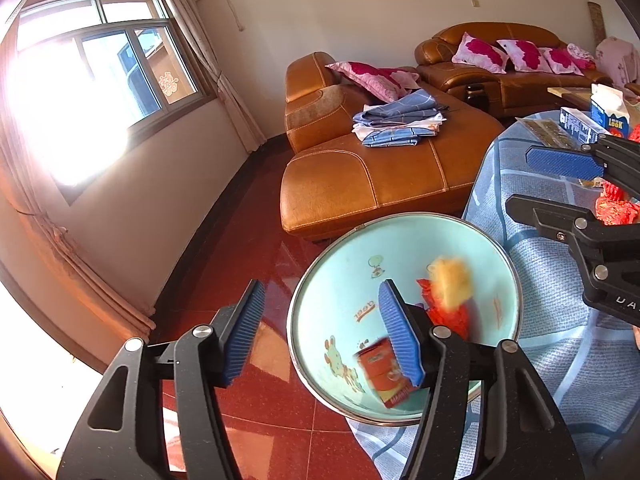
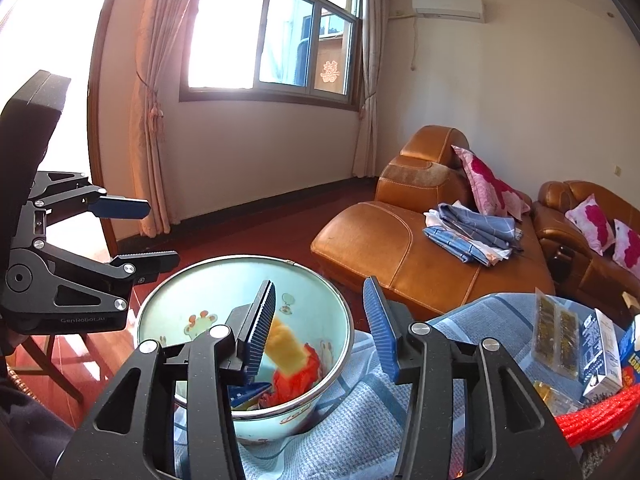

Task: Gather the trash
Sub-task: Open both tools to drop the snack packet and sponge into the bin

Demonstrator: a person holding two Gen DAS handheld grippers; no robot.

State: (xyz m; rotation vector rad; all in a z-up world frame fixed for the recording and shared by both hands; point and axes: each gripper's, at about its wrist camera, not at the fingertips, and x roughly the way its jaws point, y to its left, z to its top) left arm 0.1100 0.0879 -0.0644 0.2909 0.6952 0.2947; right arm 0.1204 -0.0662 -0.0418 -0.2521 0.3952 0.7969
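the room has pale cream walls (image 2: 500,92) and a shiny dark red tile floor (image 1: 256,412). a big window (image 2: 272,36) sits at the upper middle of the right wrist view, and very bright sun pours in through it. long light curtains (image 2: 150,120) hang on both sides of it. a white air conditioner (image 2: 448,7) is high on the wall at the upper right. a brown leather sofa (image 1: 360,176) fills the middle of the left wrist view. pink flower pillows (image 1: 480,53) lie on it, and a pile of folded blue checked cloth (image 1: 400,120) sits on its seat. a small red paper sign (image 2: 330,72) is stuck on the window glass.
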